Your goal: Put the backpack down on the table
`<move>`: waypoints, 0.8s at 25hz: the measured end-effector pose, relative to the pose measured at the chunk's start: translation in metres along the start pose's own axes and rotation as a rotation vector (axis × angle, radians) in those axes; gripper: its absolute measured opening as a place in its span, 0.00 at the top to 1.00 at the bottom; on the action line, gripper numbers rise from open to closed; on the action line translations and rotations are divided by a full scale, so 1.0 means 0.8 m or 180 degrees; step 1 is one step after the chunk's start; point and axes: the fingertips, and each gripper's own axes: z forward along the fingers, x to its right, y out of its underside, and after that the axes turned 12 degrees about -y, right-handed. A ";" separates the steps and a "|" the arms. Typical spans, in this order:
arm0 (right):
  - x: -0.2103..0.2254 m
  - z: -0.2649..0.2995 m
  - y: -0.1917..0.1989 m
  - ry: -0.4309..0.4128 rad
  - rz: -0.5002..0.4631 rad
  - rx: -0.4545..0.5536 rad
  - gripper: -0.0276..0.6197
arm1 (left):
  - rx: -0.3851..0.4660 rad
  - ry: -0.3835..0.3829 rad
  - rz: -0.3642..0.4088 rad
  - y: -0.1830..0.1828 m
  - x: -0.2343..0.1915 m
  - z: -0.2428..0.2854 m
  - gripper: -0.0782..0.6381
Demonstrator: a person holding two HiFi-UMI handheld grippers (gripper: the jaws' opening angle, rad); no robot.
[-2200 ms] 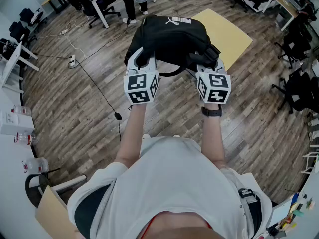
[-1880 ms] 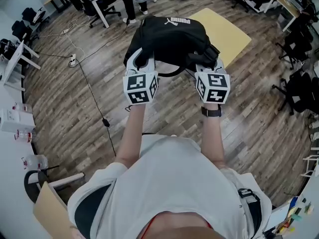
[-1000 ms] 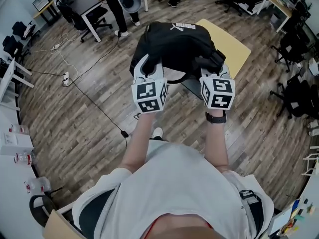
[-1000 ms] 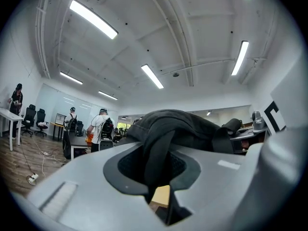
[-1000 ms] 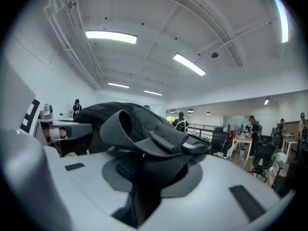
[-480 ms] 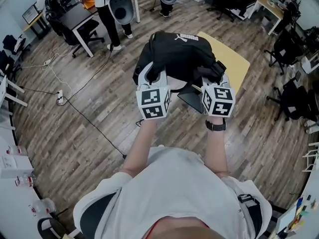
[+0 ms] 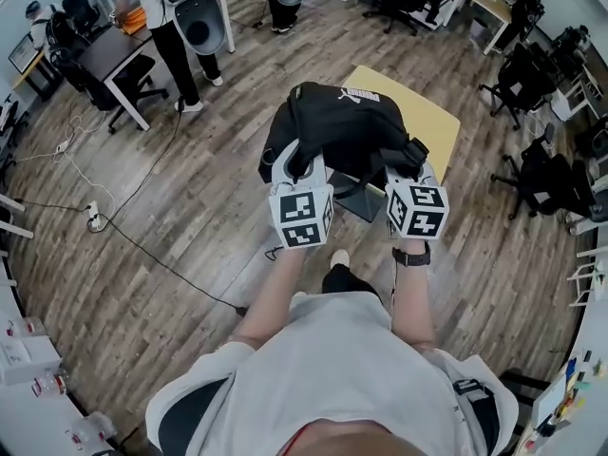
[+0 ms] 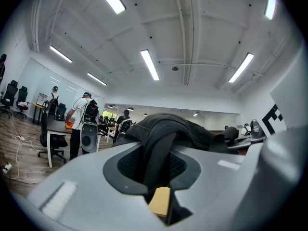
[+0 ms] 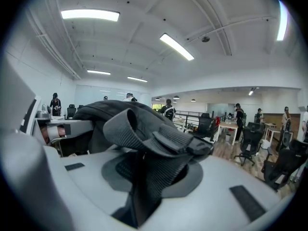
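Observation:
A black backpack (image 7: 344, 126) hangs in the air between both grippers, over the near corner of a small yellow table (image 7: 435, 133). My left gripper (image 7: 291, 167) is shut on a black shoulder strap (image 8: 161, 150), which runs between its jaws. My right gripper (image 7: 410, 171) is shut on a ribbed grey-black strap (image 9: 154, 165) with a folded loop and buckle above it. In both gripper views the backpack's body (image 8: 183, 129) bulges just beyond the jaws and hides what lies ahead.
Wood floor all round. A person stands by a dark desk (image 7: 109, 50) at the back left, with office chairs (image 7: 532, 174) at the right and back. A cable (image 7: 152, 255) trails across the floor at left. The table's dark base (image 7: 366, 200) shows under the backpack.
Both grippers and the backpack have moved forward toward the yellow table, which now lies partly under the bag. The grips on the straps are unchanged.

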 end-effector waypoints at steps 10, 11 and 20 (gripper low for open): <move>0.133 0.062 -0.009 0.0203 0.0217 0.0157 0.79 | -0.0019 0.0302 0.0180 0.008 0.069 0.146 0.82; 0.151 0.068 -0.016 0.0214 0.0228 0.0189 0.79 | -0.0001 0.0324 0.0204 0.004 0.080 0.165 0.82; 0.301 0.100 -0.054 0.0522 0.0351 0.0169 0.79 | 0.0051 0.0602 0.0333 -0.017 0.182 0.303 0.82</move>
